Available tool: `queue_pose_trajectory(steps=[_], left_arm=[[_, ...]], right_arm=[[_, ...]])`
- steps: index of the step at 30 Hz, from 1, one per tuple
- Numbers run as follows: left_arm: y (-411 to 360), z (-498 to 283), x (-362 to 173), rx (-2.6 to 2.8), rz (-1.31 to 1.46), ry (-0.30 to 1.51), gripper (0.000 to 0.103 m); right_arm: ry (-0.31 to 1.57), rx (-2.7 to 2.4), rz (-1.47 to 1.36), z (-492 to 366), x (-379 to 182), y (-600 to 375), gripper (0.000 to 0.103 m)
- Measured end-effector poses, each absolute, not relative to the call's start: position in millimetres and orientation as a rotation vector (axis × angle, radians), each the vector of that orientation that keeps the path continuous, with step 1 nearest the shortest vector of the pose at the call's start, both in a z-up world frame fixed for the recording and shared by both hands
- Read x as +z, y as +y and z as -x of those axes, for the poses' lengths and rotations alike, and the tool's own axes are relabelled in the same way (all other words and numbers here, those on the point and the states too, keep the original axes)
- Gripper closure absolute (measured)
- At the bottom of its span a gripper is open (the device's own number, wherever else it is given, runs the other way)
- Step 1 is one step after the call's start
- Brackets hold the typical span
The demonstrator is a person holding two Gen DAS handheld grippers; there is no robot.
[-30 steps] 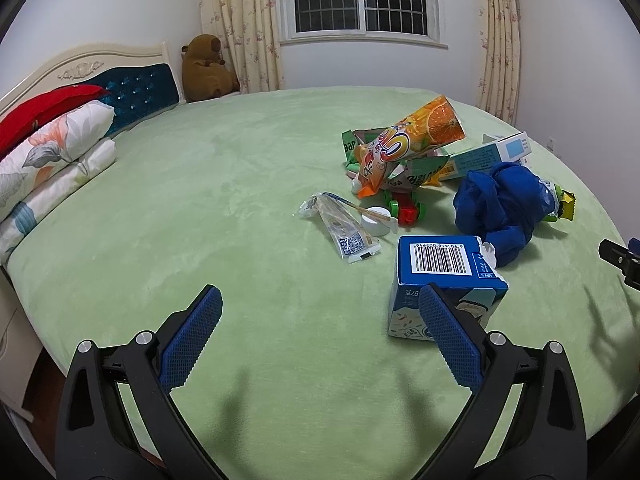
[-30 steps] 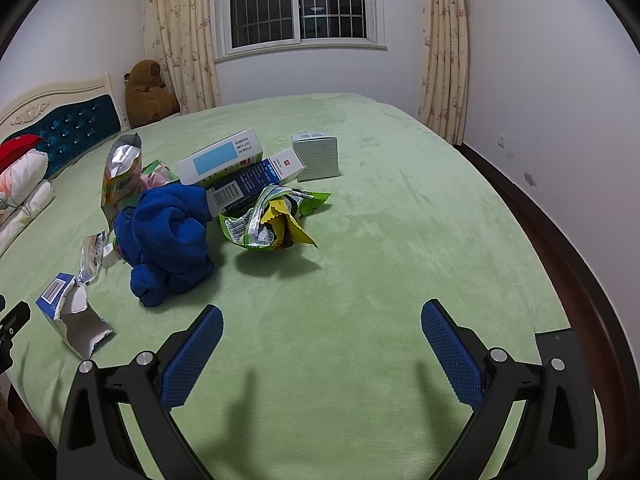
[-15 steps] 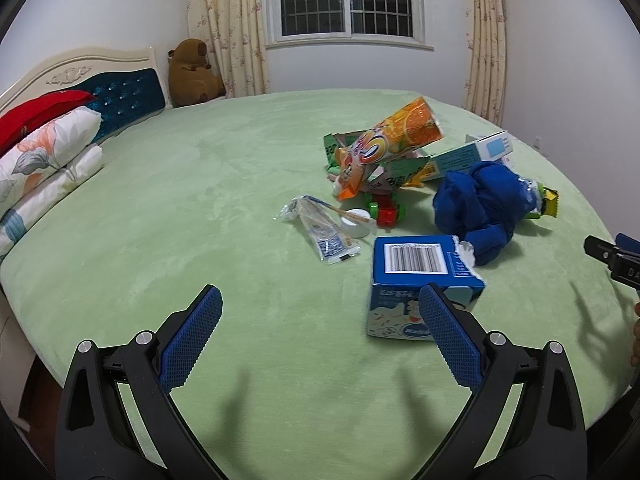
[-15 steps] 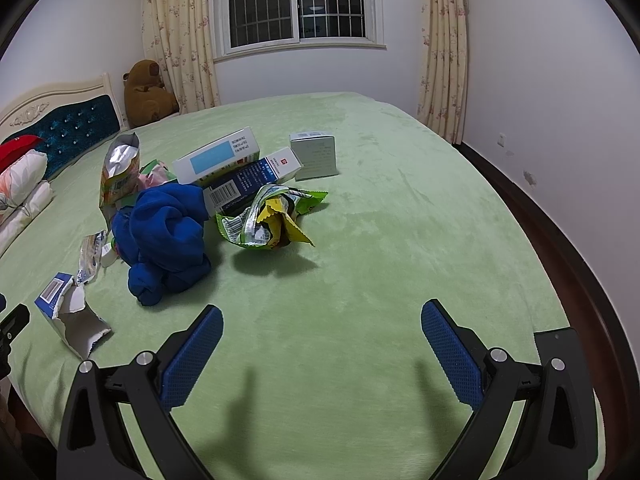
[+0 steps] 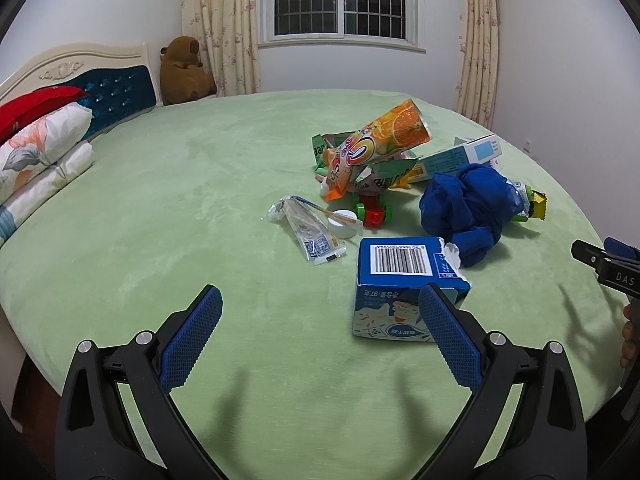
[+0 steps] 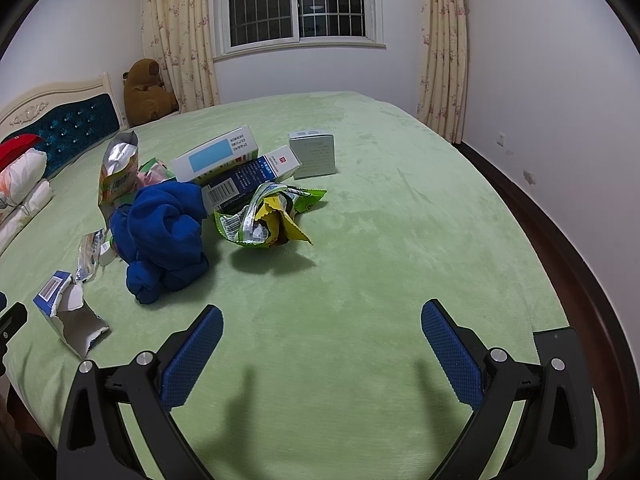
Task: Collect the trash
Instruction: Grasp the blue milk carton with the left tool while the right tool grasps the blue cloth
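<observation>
Trash lies in a heap on the green bed (image 5: pixel 168 208). A torn blue carton (image 5: pixel 404 280) sits just ahead of my open left gripper (image 5: pixel 320 320), near its right finger. Beyond it are a clear wrapper (image 5: pixel 308 228), a white cap (image 5: pixel 344 222), an orange snack bag (image 5: pixel 372 148) and a bunched blue cloth (image 5: pixel 468 204). My right gripper (image 6: pixel 320 332) hovers open over bare blanket. Ahead of it lie a green and yellow wrapper (image 6: pixel 268 216), the blue cloth (image 6: pixel 164 232), several boxes (image 6: pixel 256 168) and the torn carton (image 6: pixel 68 316).
Pillows (image 5: pixel 36 152) and a blue headboard (image 5: pixel 116 96) stand at the left. A brown plush toy (image 5: pixel 184 72) sits by the curtains. The bed's right edge (image 6: pixel 560 248) drops to a dark floor beside the wall. The other gripper's tip (image 5: pixel 604 264) shows at the right.
The left gripper has drifted left and back slightly, so the heap sits a little farther off. The right view has hardly shifted. Both grippers stay open.
</observation>
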State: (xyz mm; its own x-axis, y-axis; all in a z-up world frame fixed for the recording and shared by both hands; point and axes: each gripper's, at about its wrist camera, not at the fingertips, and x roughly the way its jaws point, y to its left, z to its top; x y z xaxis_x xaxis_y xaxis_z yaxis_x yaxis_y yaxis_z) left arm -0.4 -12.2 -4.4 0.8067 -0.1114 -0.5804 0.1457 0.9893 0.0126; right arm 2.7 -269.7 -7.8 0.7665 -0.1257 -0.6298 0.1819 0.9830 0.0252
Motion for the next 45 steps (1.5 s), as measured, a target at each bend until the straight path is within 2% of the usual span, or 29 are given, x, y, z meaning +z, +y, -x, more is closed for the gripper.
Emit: queue_pose_trajectory(steps=[15, 20, 26, 30, 32, 33, 34, 45], left_arm=[[-37.5, -0.8, -12.7, -0.269, -0.052, 0.615, 0.007], [-49.2, -9.8, -19.6, -0.271, -0.067, 0.59, 0.007], [-67.1, -41.4, -43.3, -0.243, -0.113, 0.675, 0.007], [-62.8, -45.9, -42.6, -0.226, -0.085, 0.635, 0.007], [-62.7, -52.9, -45.7, -0.226, -0.075, 0.66, 0.01], [-63.0, -53.9, -46.3, -0.229, -0.075, 0.66, 0.018], [-63.7, -54.4, -46.9, -0.234, -0.079, 0.662, 0.032], [-65.8, -31.4, -32.1, -0.198, -0.117, 0.603, 0.032]], right_arm=[[0.666, -0.176, -0.126, 1.9, -9.3, -288.1, 0.005], [0.667, -0.162, -0.14, 3.1, -10.1, -290.2, 0.005], [0.675, -0.137, -0.125, 1.4, -11.8, -284.6, 0.005], [0.679, -0.125, -0.092, -0.3, -13.2, -277.7, 0.005], [0.675, -0.124, -0.082, -1.1, -12.8, -274.9, 0.005], [0.672, -0.125, -0.082, -1.3, -12.7, -274.2, 0.005], [0.668, -0.125, -0.083, -1.5, -12.3, -273.6, 0.005], [0.638, -0.006, -0.093, -5.7, -8.5, -250.5, 0.005]])
